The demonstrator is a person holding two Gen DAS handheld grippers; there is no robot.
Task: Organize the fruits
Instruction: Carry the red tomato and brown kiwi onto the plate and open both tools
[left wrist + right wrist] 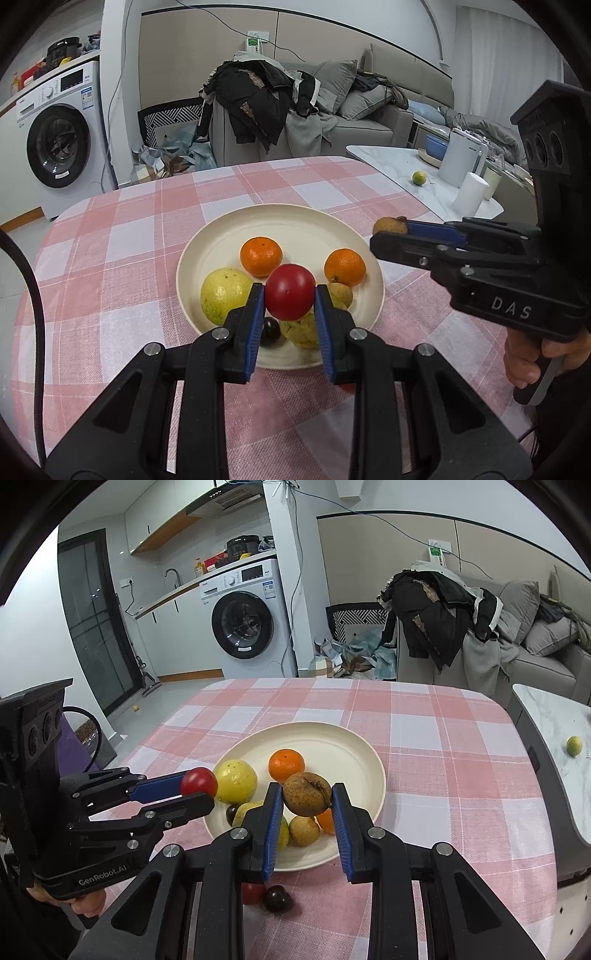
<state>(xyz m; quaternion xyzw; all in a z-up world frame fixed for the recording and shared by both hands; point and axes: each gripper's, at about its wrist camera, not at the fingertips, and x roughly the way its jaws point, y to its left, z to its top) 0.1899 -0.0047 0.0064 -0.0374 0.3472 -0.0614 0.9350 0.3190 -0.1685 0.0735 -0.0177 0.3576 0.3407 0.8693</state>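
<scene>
gripping red tomato (289,291) — brown fruit (306,794) — above plate (295,221)

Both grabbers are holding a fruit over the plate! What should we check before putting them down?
1. Left hand-held gripper pinches the red tomato firmly: ok.
2. Right hand-held gripper pinches the brown wrinkled fruit firmly: ok.
3. Bare room on the cream plate for both: ok, its far half is free.
4. The two grippers are apart, not bumping: ok.
5. All fruit collected: not ok; a dark round fruit and a red one lie on the checked tablecloth near the plate.
6. Held fruit unbruised: cannot tell.
</scene>
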